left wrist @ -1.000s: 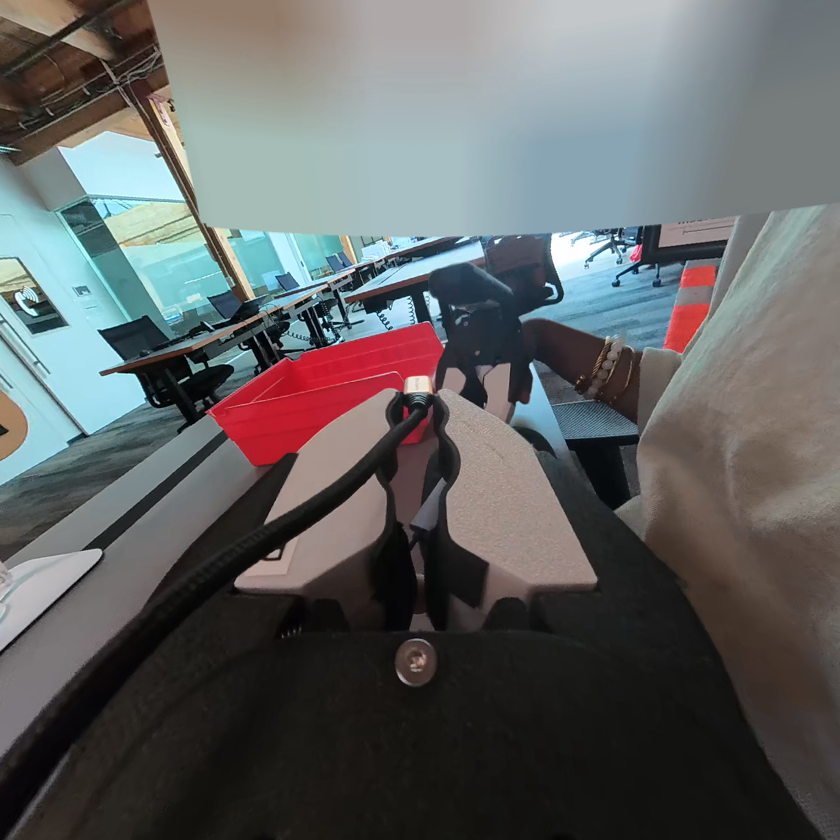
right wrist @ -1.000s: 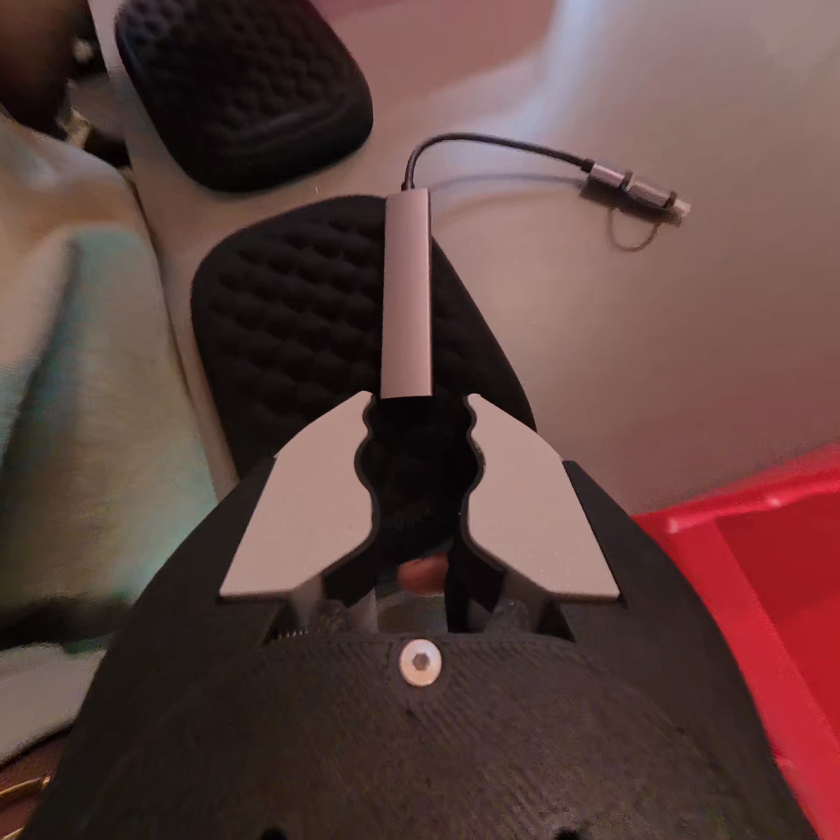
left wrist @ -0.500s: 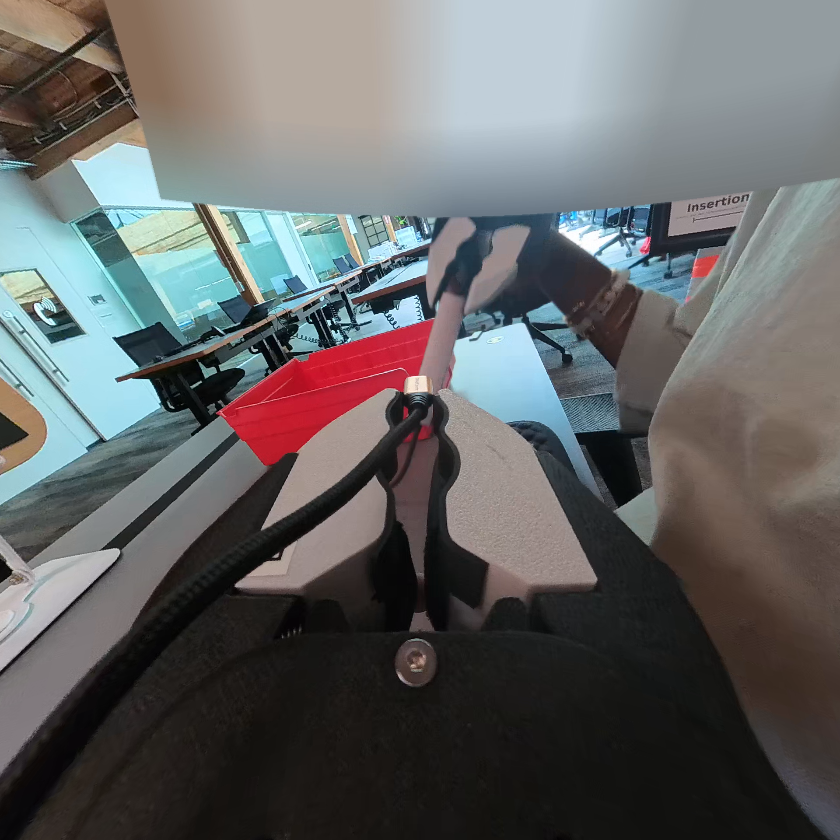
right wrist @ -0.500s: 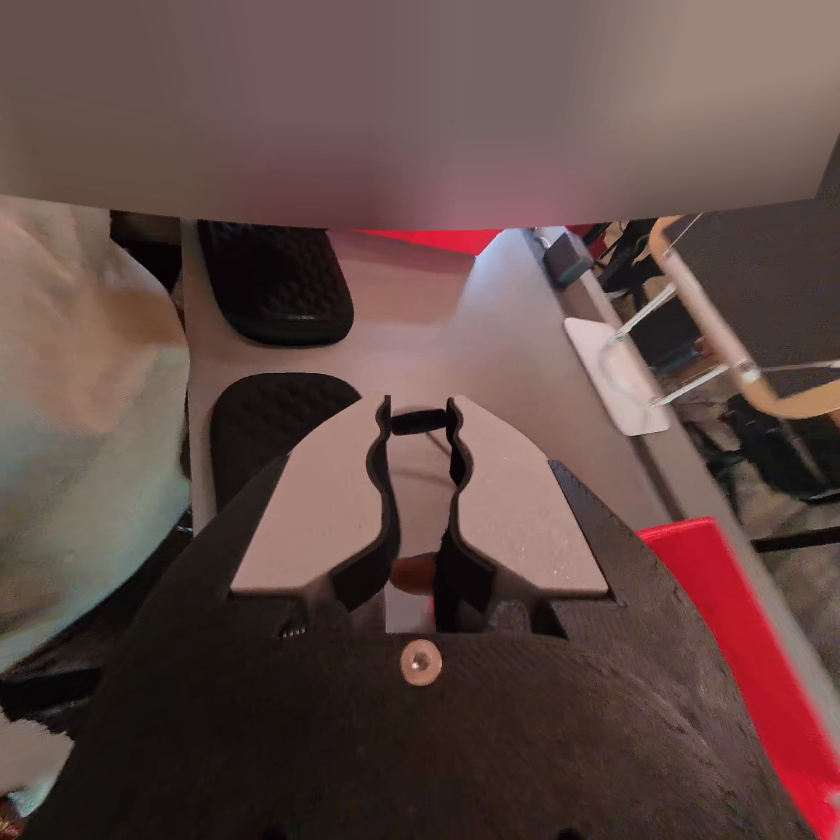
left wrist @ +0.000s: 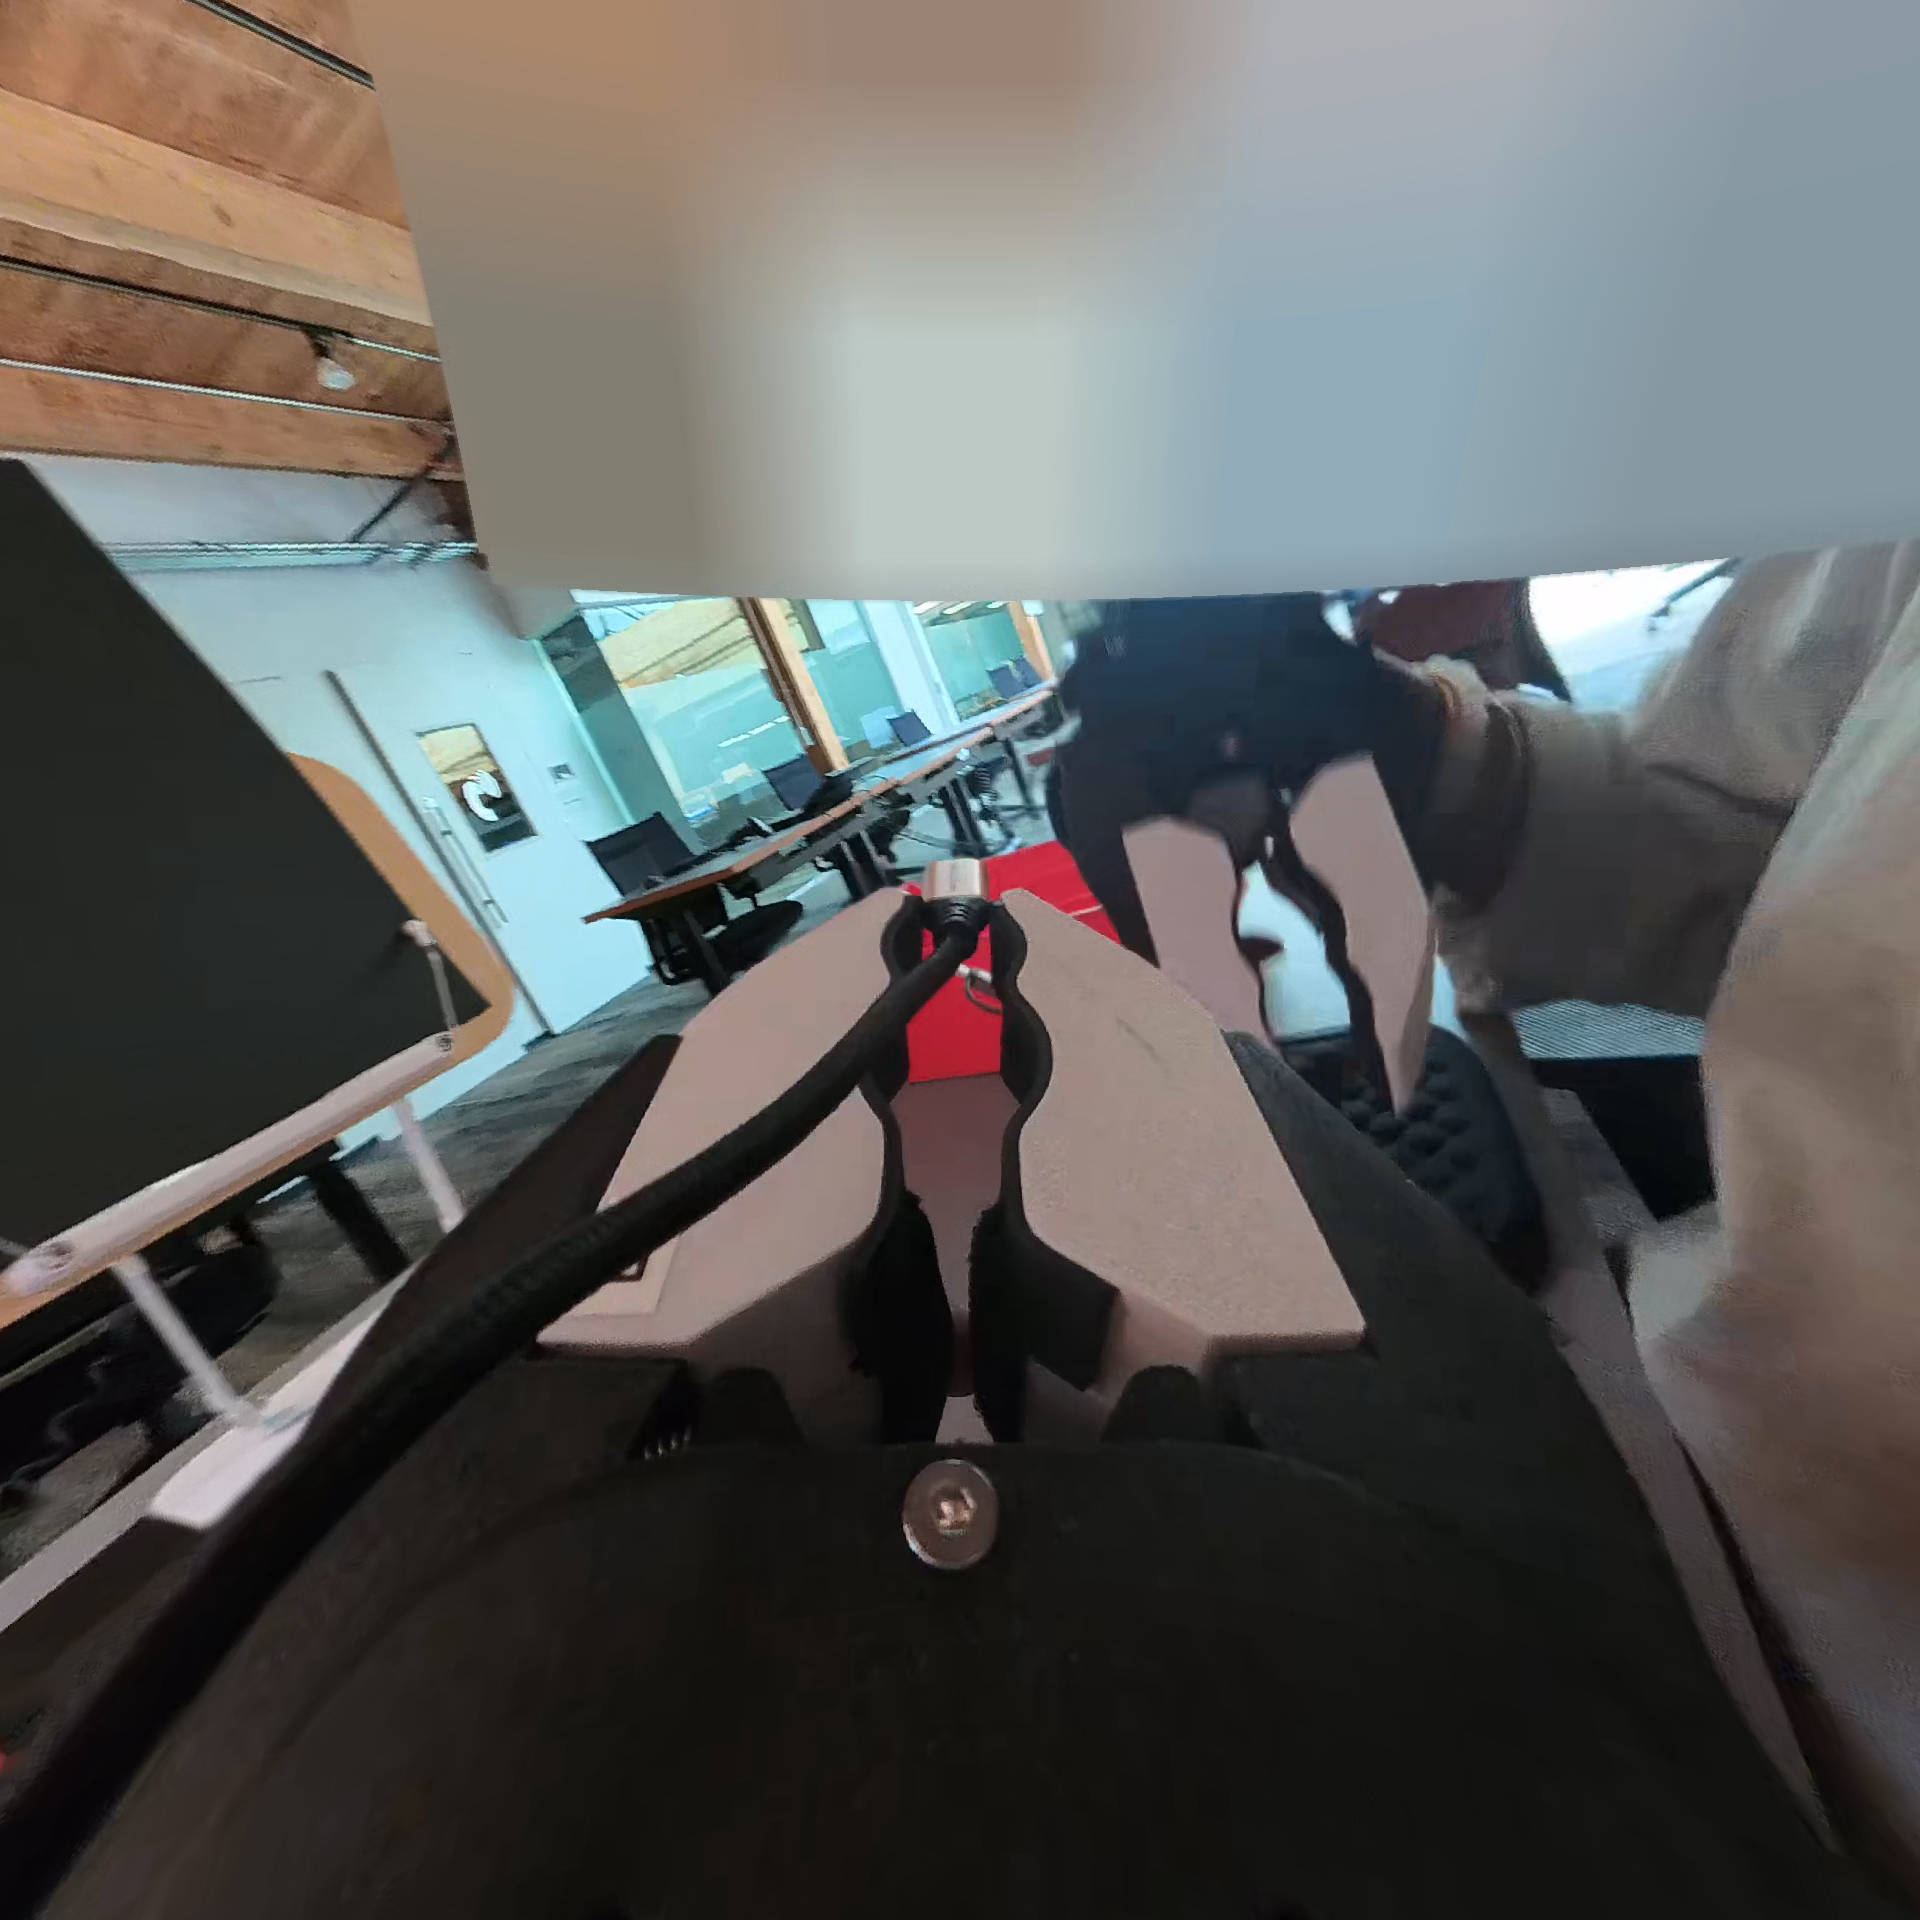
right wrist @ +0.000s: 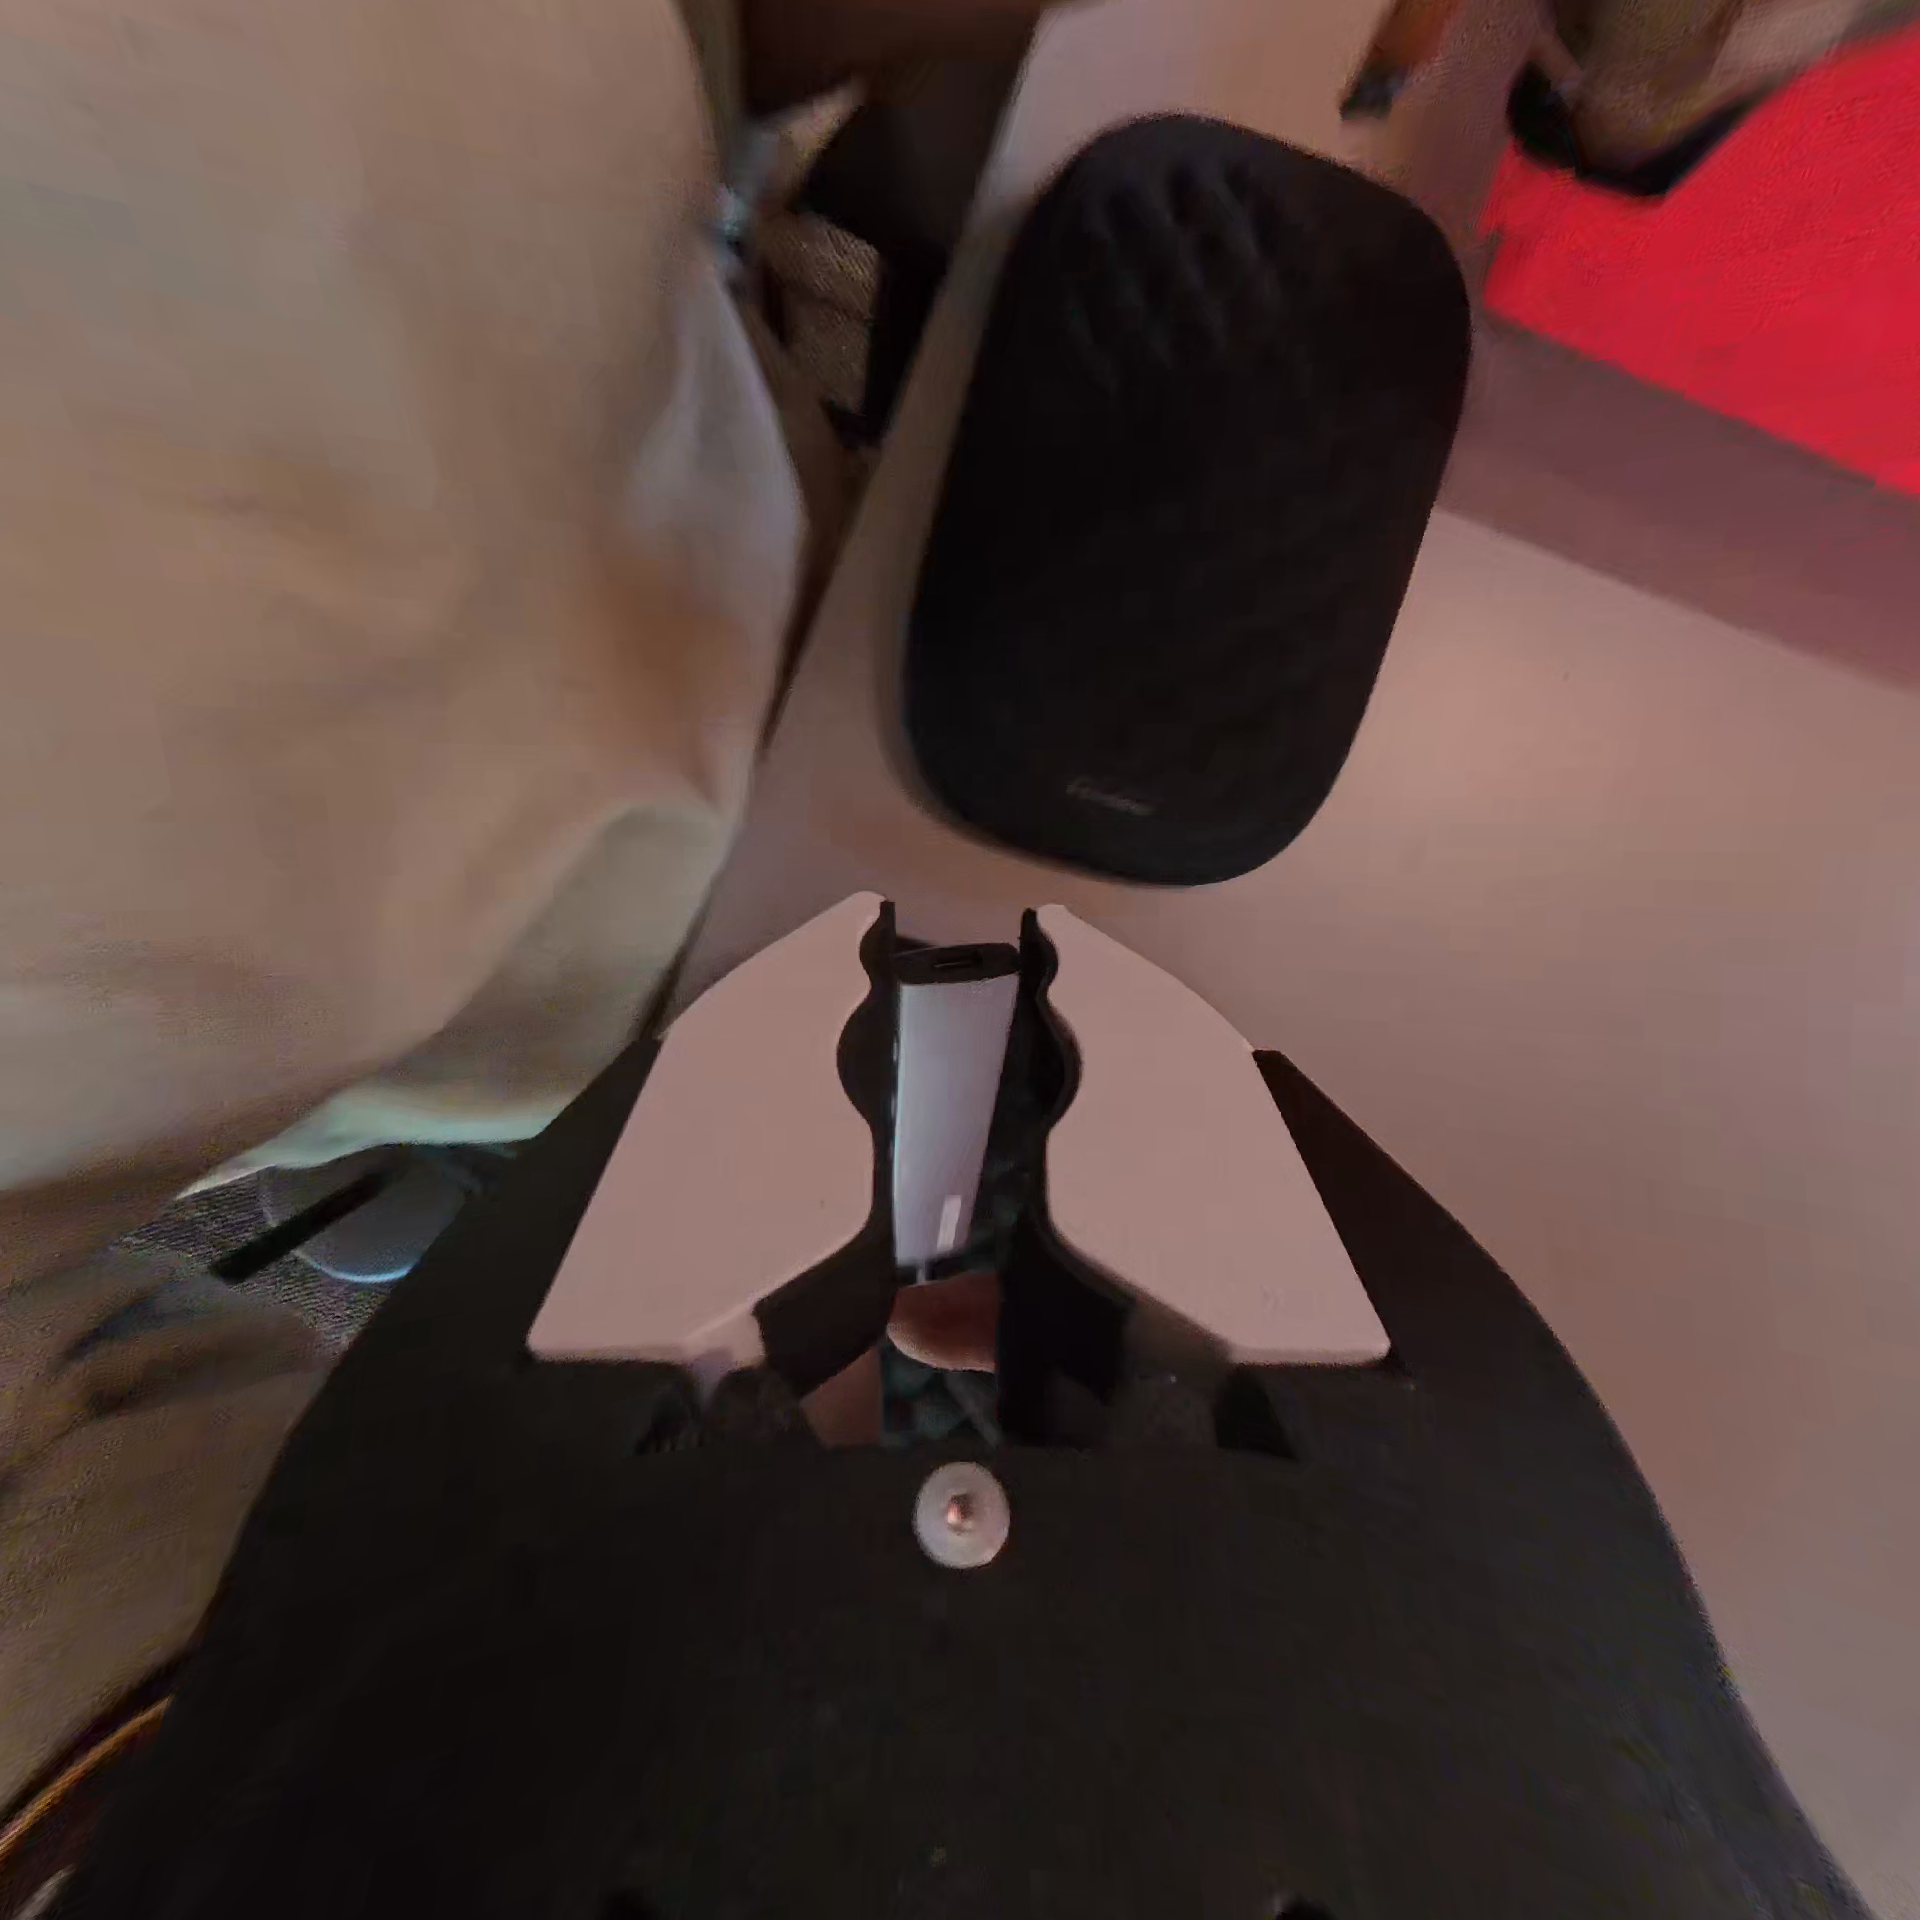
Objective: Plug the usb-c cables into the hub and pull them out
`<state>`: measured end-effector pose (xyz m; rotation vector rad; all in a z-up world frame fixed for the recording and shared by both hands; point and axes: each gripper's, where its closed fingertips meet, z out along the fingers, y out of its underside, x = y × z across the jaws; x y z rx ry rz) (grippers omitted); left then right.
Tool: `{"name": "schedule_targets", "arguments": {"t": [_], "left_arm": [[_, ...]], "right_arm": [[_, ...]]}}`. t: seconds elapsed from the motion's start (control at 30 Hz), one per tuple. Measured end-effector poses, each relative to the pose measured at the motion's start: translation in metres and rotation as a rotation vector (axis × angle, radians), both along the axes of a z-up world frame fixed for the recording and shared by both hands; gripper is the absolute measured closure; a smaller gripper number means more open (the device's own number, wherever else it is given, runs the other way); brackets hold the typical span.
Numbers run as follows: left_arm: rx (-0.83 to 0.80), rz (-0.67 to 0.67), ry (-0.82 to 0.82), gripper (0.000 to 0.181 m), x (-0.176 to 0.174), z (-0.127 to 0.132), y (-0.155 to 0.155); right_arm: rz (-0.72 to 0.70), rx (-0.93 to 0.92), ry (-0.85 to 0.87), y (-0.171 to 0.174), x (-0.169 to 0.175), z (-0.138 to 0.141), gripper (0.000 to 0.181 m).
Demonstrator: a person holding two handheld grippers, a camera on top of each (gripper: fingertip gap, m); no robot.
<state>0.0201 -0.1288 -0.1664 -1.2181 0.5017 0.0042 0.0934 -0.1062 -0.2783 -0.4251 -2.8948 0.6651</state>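
Observation:
My left gripper [left wrist: 956,912] is shut on a black braided usb-c cable [left wrist: 727,1143]. The cable's silver plug [left wrist: 951,881] sticks out past the fingertips. My right gripper [right wrist: 954,916] is shut on the slim silver hub [right wrist: 951,1091], whose port end faces forward between the fingertips. The right gripper also shows in the left wrist view [left wrist: 1314,1029], ahead and to the right of the plug, pointing down over a black pad. The plug and the hub are apart.
A black textured wrist pad [right wrist: 1184,499] lies on the grey table [right wrist: 1558,935] just beyond the hub; a pad also shows in the left view [left wrist: 1444,1122]. A red bin [left wrist: 956,1013] stands behind. A person's cream sleeve [left wrist: 1766,935] is at the right, a black panel [left wrist: 156,831] at the left. My hands' fingertips stand some 15 cm from each other.
The right gripper closed on the hub that lay on a pad, lifted it and turned it, and now points down at the table. The left gripper kept the cable and tilted upward.

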Motion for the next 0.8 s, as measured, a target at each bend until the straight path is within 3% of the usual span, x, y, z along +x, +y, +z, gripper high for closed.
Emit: {"name": "schedule_targets", "arguments": {"t": [0.03,0.17,0.2,0.27,0.43,0.57,0.67,0.8], "left_arm": [[0.021,0.024,-0.009,0.171,-0.006,0.004,-0.004],[0.111,0.056,-0.05,0.171,-0.017,0.018,-0.02],[0.115,0.056,-0.051,0.171,-0.018,0.018,-0.021],[0.103,0.062,-0.04,0.171,-0.018,0.016,-0.02],[0.088,0.06,-0.018,0.171,-0.016,0.011,-0.018],[0.08,0.045,-0.011,0.171,-0.015,0.007,-0.018],[0.069,0.033,0.004,0.171,-0.012,0.005,-0.016],[0.059,0.005,0.009,0.171,-0.007,0.003,-0.014]], "right_arm": [[-0.017,0.028,0.007,-0.001,-0.012,-0.014,0.159],[-0.079,-0.002,0.115,-0.014,-0.054,-0.052,0.16],[-0.11,-0.035,0.148,-0.017,-0.063,-0.054,0.18],[-0.138,-0.112,0.146,-0.023,-0.069,-0.057,0.181],[-0.195,-0.208,0.2,-0.013,-0.067,-0.043,0.146],[-0.168,-0.281,0.103,0.008,-0.038,-0.025,0.126],[-0.105,-0.18,0.06,0.029,-0.03,-0.035,0.129],[-0.027,-0.159,-0.003,0.035,-0.046,-0.043,0.138]]}}
